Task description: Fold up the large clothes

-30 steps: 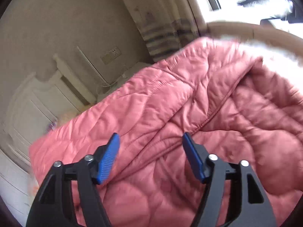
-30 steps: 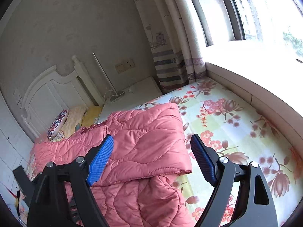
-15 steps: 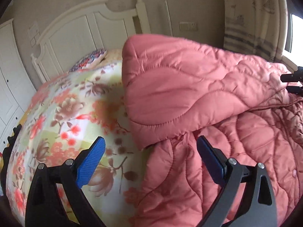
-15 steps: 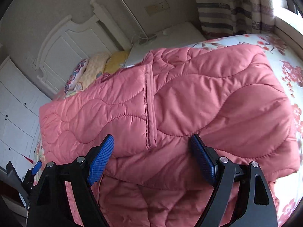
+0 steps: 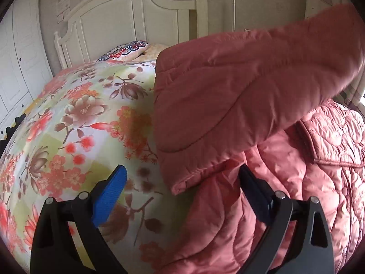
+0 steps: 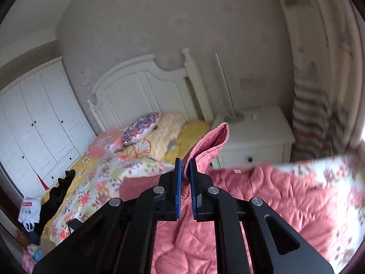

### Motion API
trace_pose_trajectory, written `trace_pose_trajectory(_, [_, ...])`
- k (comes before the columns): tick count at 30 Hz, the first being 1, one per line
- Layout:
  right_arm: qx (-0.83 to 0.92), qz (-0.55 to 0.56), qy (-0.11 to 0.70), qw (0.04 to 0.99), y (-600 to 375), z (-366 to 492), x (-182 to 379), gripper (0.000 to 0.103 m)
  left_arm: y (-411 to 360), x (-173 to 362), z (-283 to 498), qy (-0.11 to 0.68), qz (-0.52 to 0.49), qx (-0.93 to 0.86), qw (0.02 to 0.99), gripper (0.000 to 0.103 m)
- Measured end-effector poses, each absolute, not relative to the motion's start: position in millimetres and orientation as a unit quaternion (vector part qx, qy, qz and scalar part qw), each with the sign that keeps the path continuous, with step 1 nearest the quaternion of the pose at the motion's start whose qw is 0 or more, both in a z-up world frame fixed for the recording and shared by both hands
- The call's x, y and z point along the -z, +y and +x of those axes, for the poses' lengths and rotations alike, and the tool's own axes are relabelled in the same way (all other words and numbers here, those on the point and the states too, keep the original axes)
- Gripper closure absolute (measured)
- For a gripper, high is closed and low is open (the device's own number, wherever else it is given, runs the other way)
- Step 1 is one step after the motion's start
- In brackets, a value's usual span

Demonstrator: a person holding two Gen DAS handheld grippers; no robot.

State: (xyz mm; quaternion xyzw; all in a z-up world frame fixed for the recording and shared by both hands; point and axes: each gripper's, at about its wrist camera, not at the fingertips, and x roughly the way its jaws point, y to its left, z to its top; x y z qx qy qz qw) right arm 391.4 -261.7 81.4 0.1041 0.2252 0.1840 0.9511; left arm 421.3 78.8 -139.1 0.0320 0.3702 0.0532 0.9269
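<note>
A large pink quilted coat lies on the bed, with one thick flap raised off it and hanging across the upper right of the left wrist view. My left gripper stands open, low over the bedspread beside the coat. The flap's lower corner hangs between its fingers, and neither blue pad touches it. In the right wrist view my right gripper is shut on the coat's edge, which sticks up from between the pads. The rest of the coat spreads below and to the right.
A floral bedspread covers the bed, with a white headboard and patterned pillows at the far end. A white wardrobe stands on the left, a nightstand and striped curtain on the right. A black object rests on the bed's left edge.
My right gripper closed on the coat's edge and rose, lifting the flap. My left gripper opened wider and swung from over the coat to its left side by the bedspread.
</note>
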Motion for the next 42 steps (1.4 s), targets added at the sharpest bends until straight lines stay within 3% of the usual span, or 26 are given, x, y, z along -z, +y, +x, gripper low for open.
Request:
trace_pose_trajectory(4, [-0.177,0.127,0.180,0.959,-276,376,-107,0.093,79,133,430,0.370,0.013,-0.054,0.927,0.006])
trace_pose_trajectory(7, [-0.140,0.142,0.169,0.965,-310,365,-96,0.093,90,132,429,0.361,-0.012,-0.070,0.930,0.005])
trace_pose_trajectory(14, [-0.032,0.191,0.328,0.925,-387,384,53,0.094,103,147,426,0.379,-0.043,-0.074,0.921,0.005])
trace_pose_trajectory(18, [0.011,0.167,0.393,0.904,-390,397,125,0.100,113,151,420,0.383,-0.050,-0.104,0.917,0.005])
trace_pose_trajectory(27, [-0.018,0.084,0.389,0.917,-354,401,134,0.100,148,152,376,0.377,-0.074,-0.175,0.906,0.007])
trace_pose_trajectory(30, [-0.049,0.127,0.388,0.911,-363,400,136,0.097,153,144,365,0.353,-0.095,-0.147,0.919,0.007])
trace_pose_trajectory(33, [-0.079,0.203,0.383,0.898,-383,391,127,0.074,150,128,349,0.311,-0.101,-0.118,0.938,0.007])
trace_pose_trajectory(34, [-0.088,0.225,0.373,0.896,-390,388,124,0.051,147,124,345,0.301,-0.101,-0.105,0.942,0.007])
trace_pose_trajectory(35, [-0.096,0.247,0.362,0.894,-396,384,121,0.020,144,120,342,0.293,-0.099,-0.092,0.946,0.007])
trace_pose_trajectory(36, [-0.107,0.263,0.350,0.893,-399,380,118,0.012,141,118,340,0.291,-0.096,-0.086,0.948,0.006])
trace_pose_trajectory(42, [-0.161,0.292,0.349,0.876,-392,386,107,0.012,118,133,358,0.325,-0.057,-0.065,0.942,0.006])
